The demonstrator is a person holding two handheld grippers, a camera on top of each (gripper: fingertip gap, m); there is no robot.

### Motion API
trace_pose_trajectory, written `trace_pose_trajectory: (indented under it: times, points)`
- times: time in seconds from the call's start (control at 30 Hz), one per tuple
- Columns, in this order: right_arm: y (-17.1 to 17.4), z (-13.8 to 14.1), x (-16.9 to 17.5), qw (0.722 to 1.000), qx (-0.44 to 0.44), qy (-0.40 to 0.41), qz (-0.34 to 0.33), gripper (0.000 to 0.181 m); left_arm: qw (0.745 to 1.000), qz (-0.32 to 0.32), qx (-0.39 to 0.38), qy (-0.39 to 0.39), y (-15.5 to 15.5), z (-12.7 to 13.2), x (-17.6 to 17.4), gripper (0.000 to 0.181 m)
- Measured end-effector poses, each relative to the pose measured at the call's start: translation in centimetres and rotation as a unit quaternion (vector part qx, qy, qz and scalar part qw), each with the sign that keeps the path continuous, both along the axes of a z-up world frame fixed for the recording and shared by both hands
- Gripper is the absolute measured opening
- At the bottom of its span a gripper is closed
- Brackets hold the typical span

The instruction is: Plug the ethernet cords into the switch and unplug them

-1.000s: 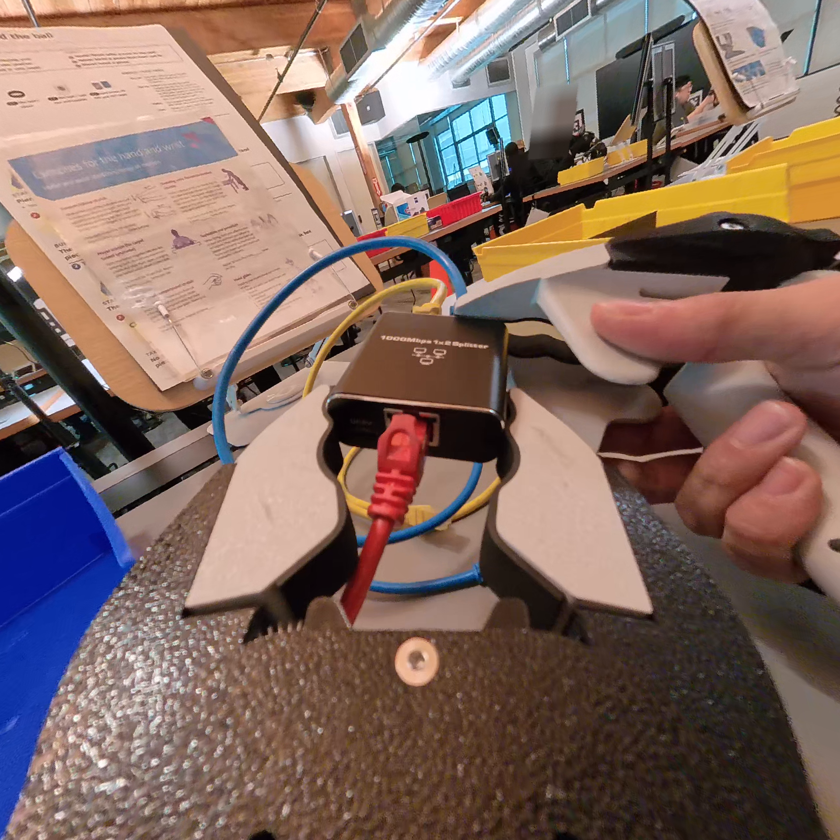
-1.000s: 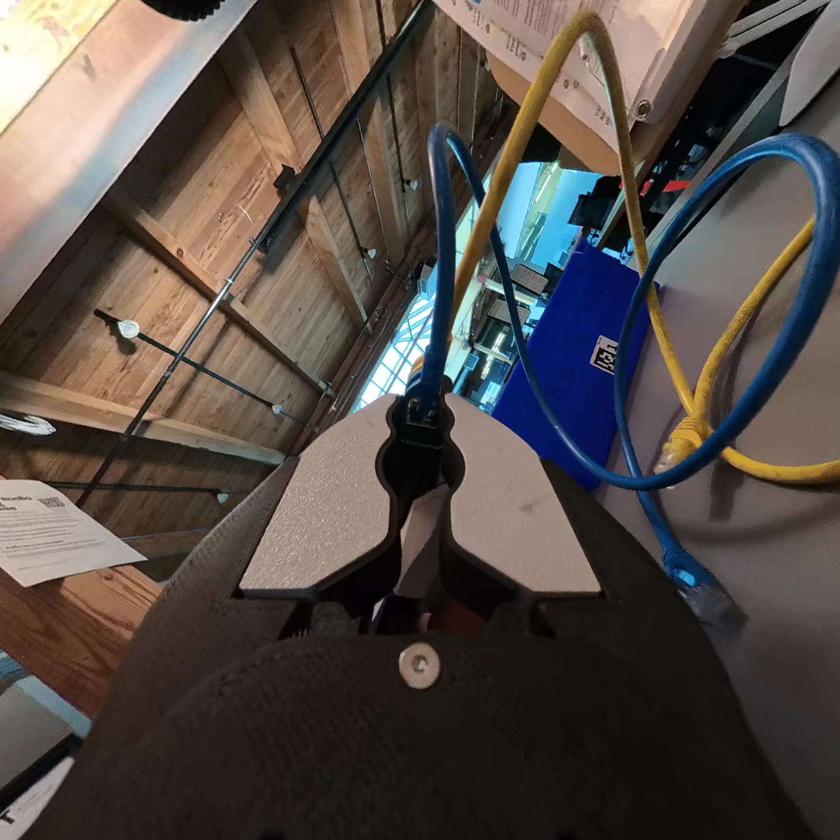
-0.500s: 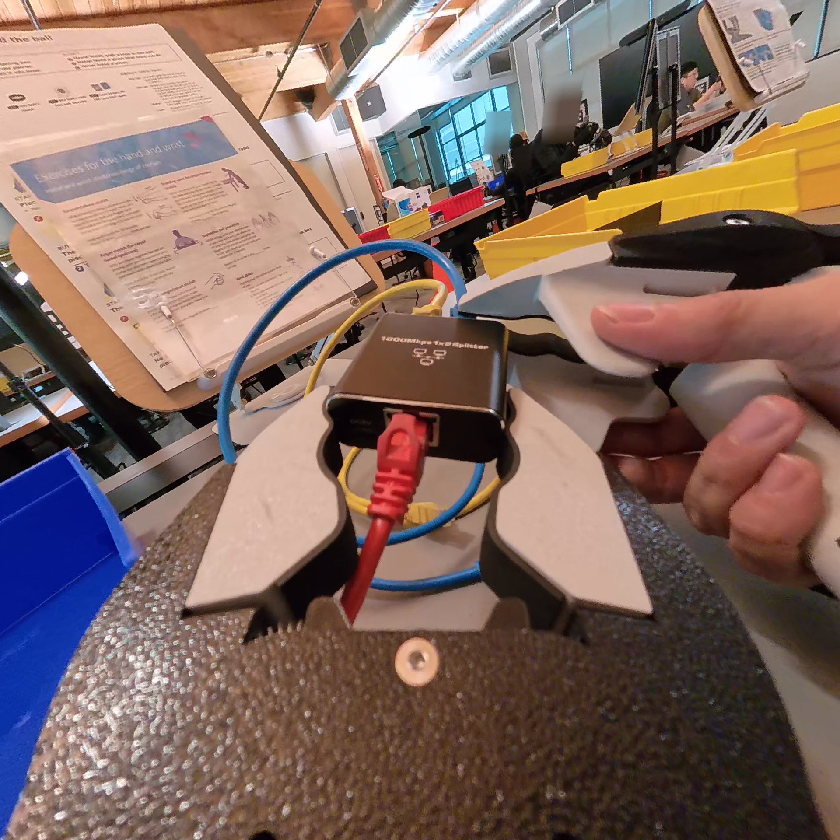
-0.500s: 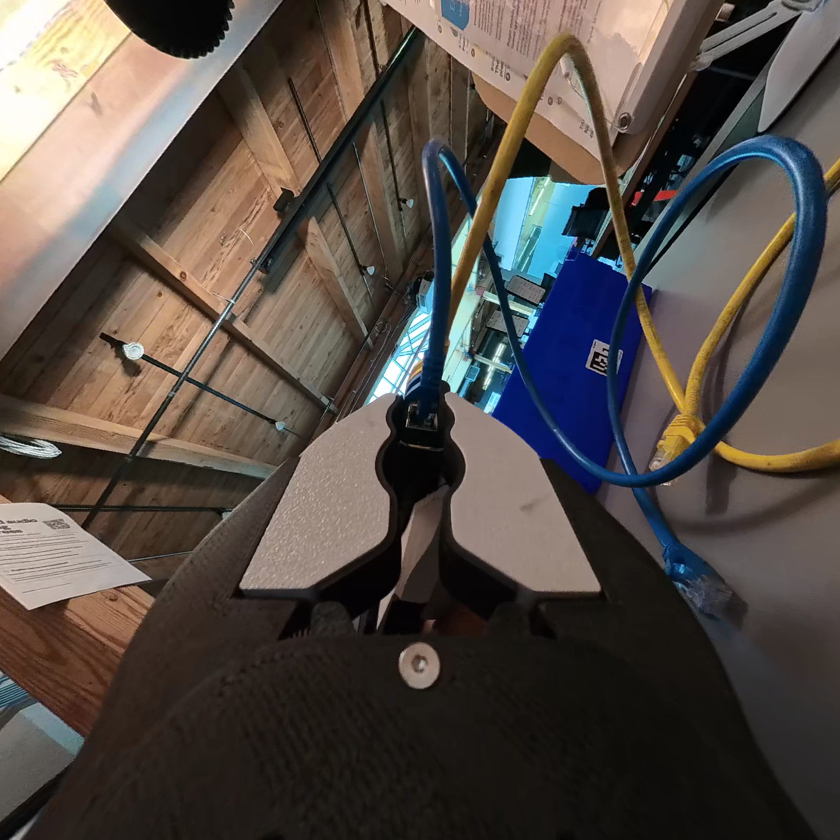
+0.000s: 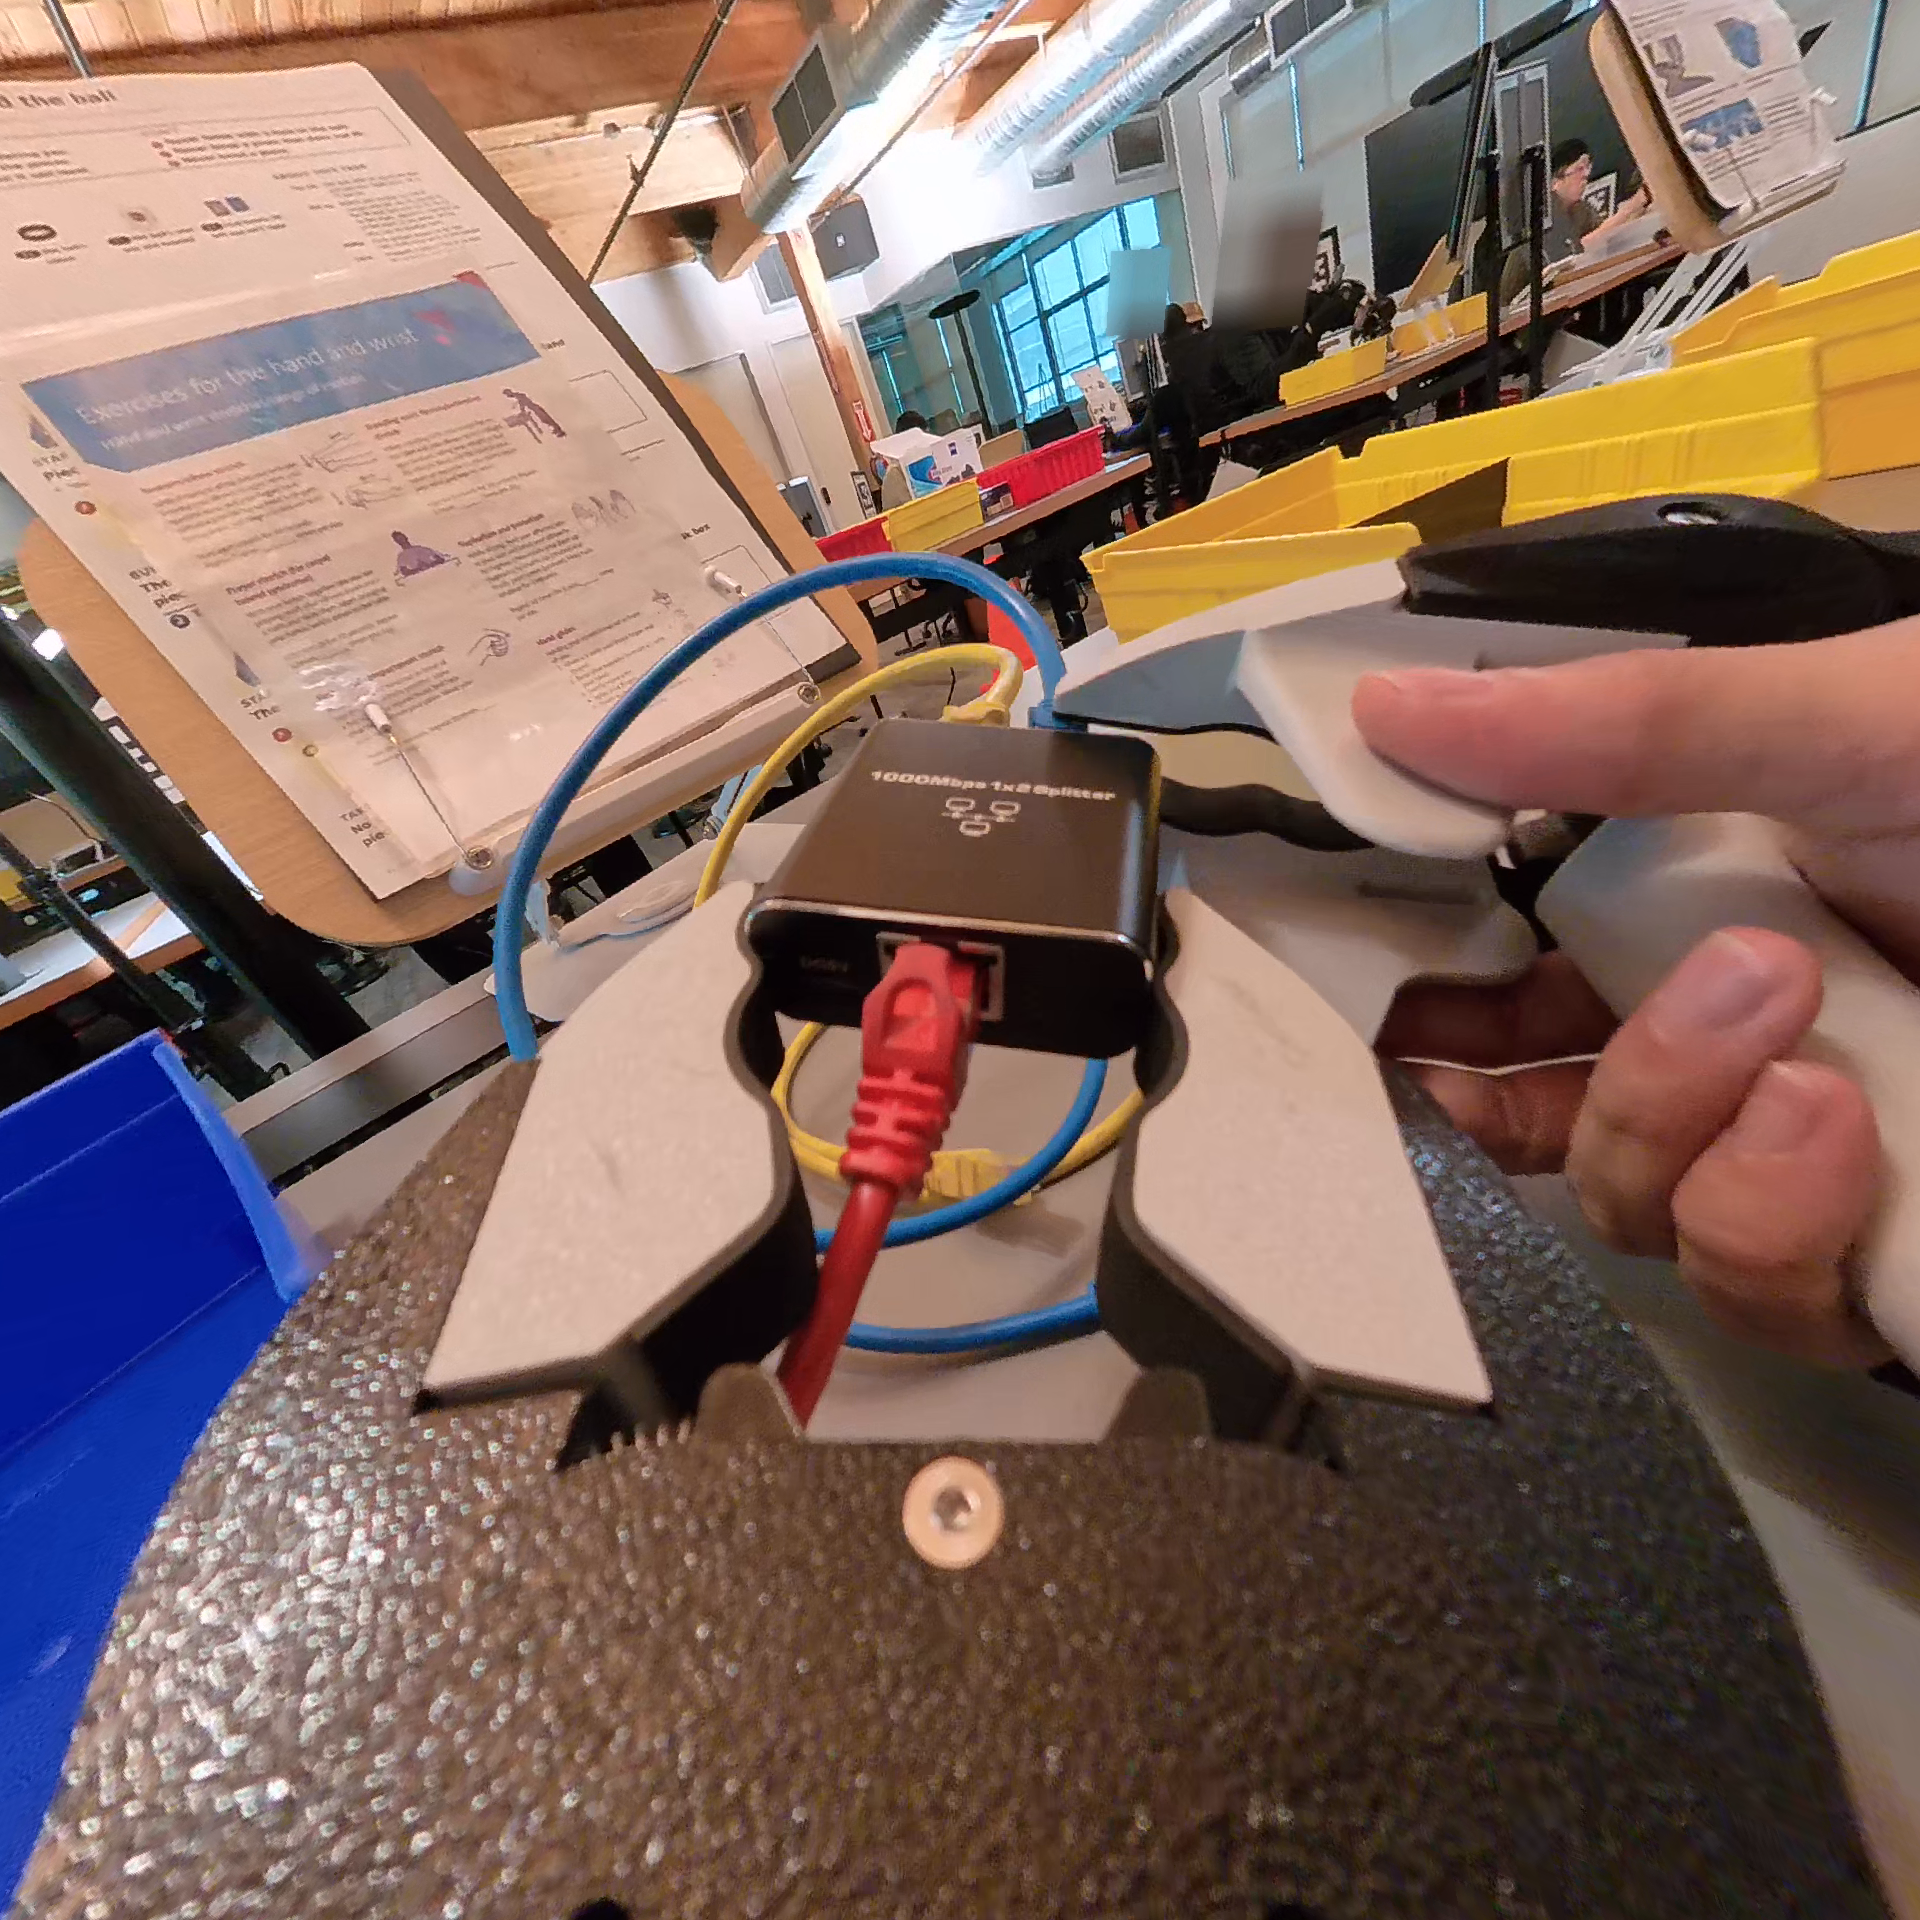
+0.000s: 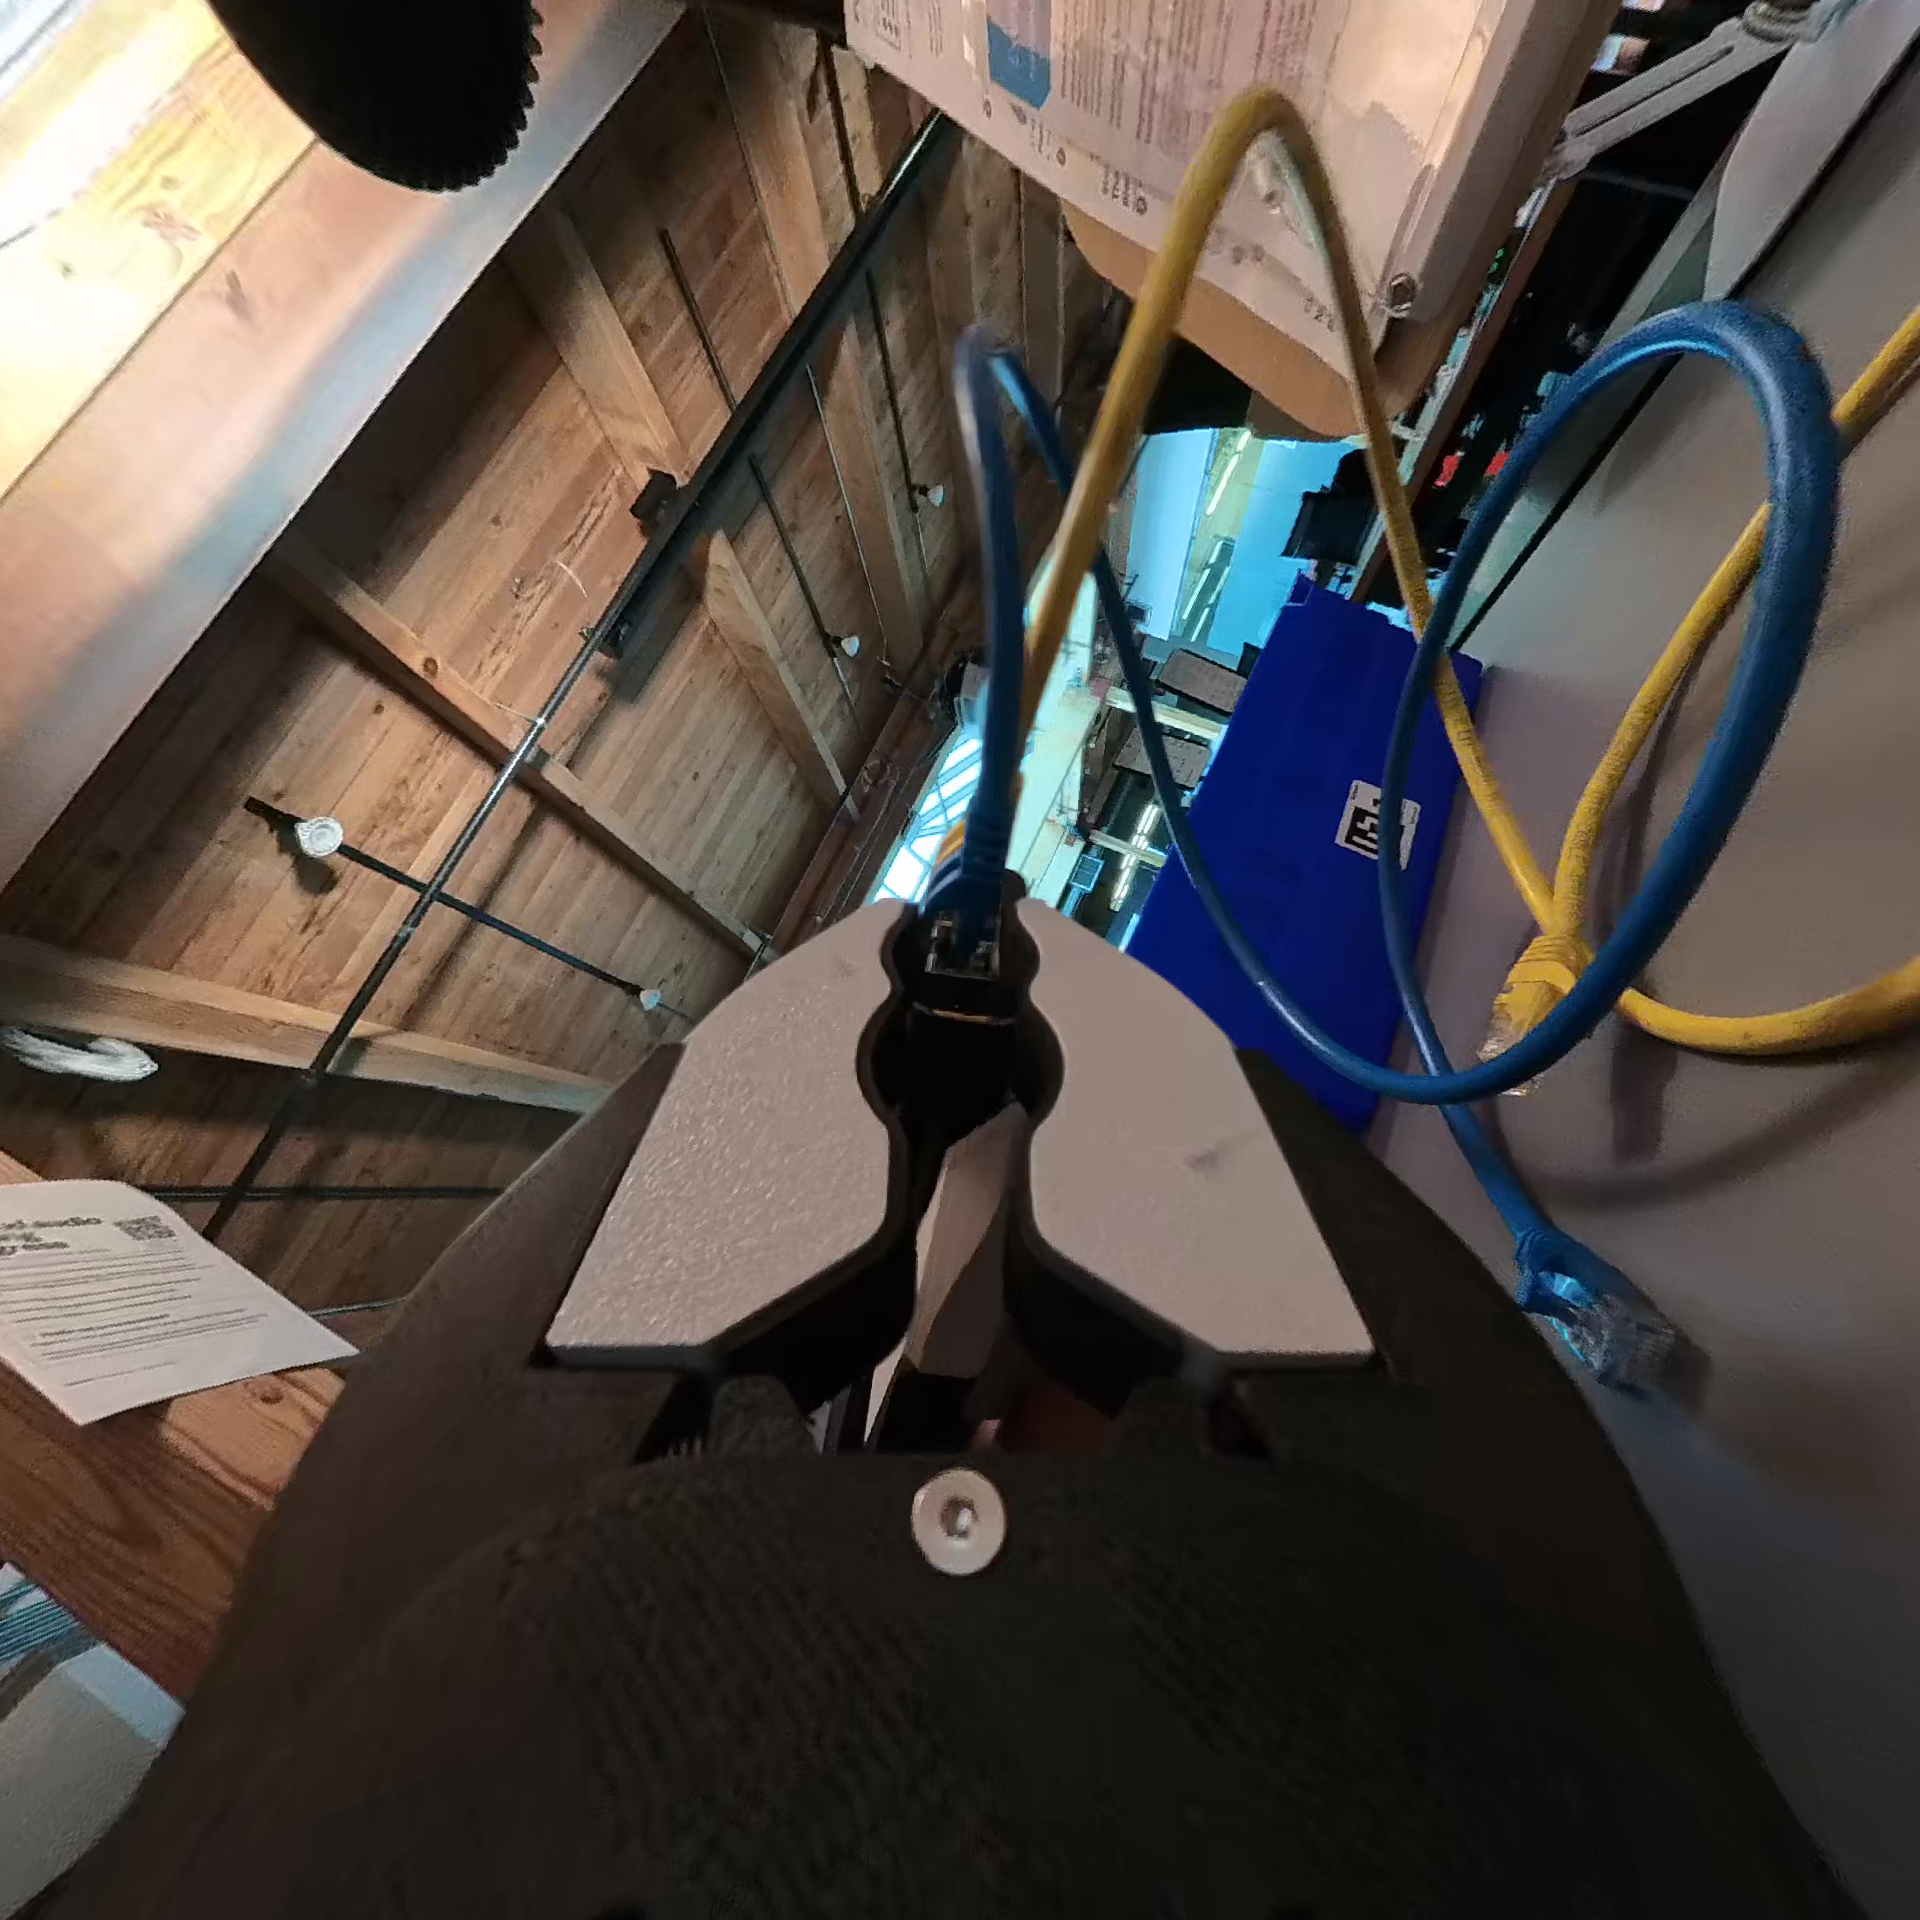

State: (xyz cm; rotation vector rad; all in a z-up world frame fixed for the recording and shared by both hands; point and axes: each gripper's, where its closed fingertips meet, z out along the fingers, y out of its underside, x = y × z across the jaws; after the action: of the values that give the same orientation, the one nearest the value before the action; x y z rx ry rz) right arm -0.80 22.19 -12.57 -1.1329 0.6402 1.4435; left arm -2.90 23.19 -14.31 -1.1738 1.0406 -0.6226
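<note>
Your grey table (image 6: 1714, 790) carries the loose loops of cable, with a blue bin (image 5: 94, 1247) at its left edge and yellow bins (image 5: 1558, 468) well beyond it on the far benches. A wooden board with a printed sheet (image 5: 312, 499) stands tilted behind the work.

Your right gripper (image 6: 961, 966) comes in from the right in the left wrist view, your hand (image 5: 1714, 1039) wrapped around its white handle with 1 finger laid along the trigger. Its fingers (image 6: 748, 1143) are pinched narrow onto the blue cord (image 6: 992, 748) at its plug, which sits at the far end of the switch; whether that plug is fully seated cannot be told.

Your left gripper (image 5: 951, 997) is clamped on the switch (image 5: 971, 862), a small black box held between the 2 grey pads (image 5: 623, 1132) and lifted above the table. The red cord (image 5: 904, 1070) is plugged into the near port and runs down between the fingers.

The yellow cord (image 6: 1558, 883) arches up to the far end of the switch beside the blue one, and its other plug lies free on the table. The blue cord's spare plug lies there too, near your right gripper.
</note>
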Motion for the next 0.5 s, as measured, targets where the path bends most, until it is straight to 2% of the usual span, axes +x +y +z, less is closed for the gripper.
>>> trace_pose_trajectory:
  times: [0.4, 0.5]
  points:
    - [0.14, -0.41, -0.29, 1.000, -0.014, -0.002, 0.005, 0.012, 1.000, 0.004, -0.002, 0.007, 0.15, -0.23, -0.01, 0.066]
    - [0.16, -0.48, -0.05, 1.000, -0.018, -0.002, -0.003, 0.017, 1.000, 0.003, -0.001, 0.006, 0.11, -0.20, -0.01, 0.066]
